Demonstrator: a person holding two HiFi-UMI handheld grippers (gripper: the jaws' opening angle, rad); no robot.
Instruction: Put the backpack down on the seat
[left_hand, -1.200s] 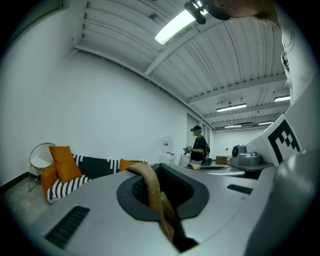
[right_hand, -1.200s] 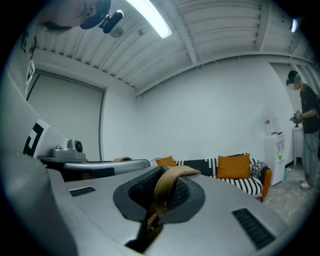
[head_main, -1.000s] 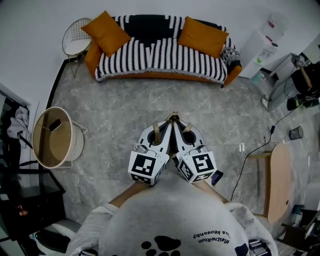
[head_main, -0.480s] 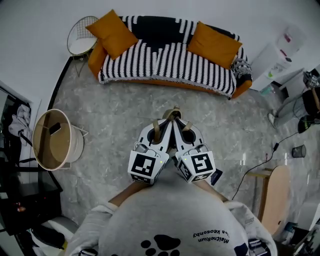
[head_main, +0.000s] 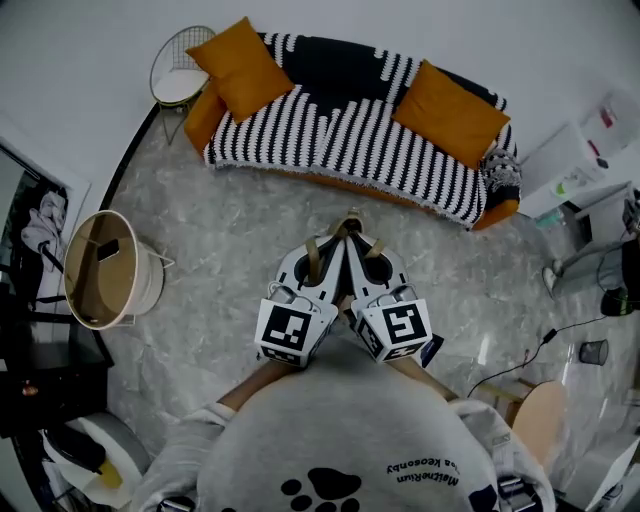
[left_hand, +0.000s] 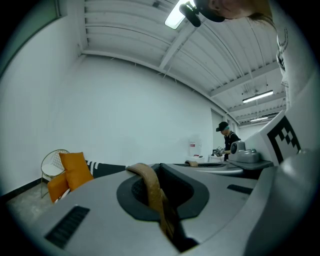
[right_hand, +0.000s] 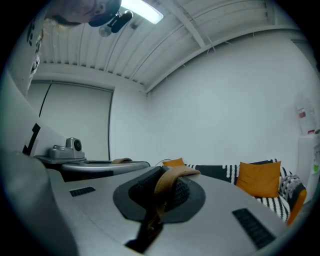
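The seat is a black-and-white striped sofa with two orange cushions against the far wall. My left gripper and right gripper are held side by side at waist height, pointing level toward it. Each is shut on a tan strap. In the left gripper view the strap runs into the closed jaws of the left gripper. The right gripper pinches its strap likewise. The backpack's body is hidden under the grippers; only a dark blue corner shows.
A round tan bin stands at the left and a wire chair beside the sofa's left end. A wooden round table and a floor cable lie at the right. A person stands far off.
The sofa has come closer and slid right in the head view, as has the floor around it. Both grippers keep their place before the body, still shut on the straps.
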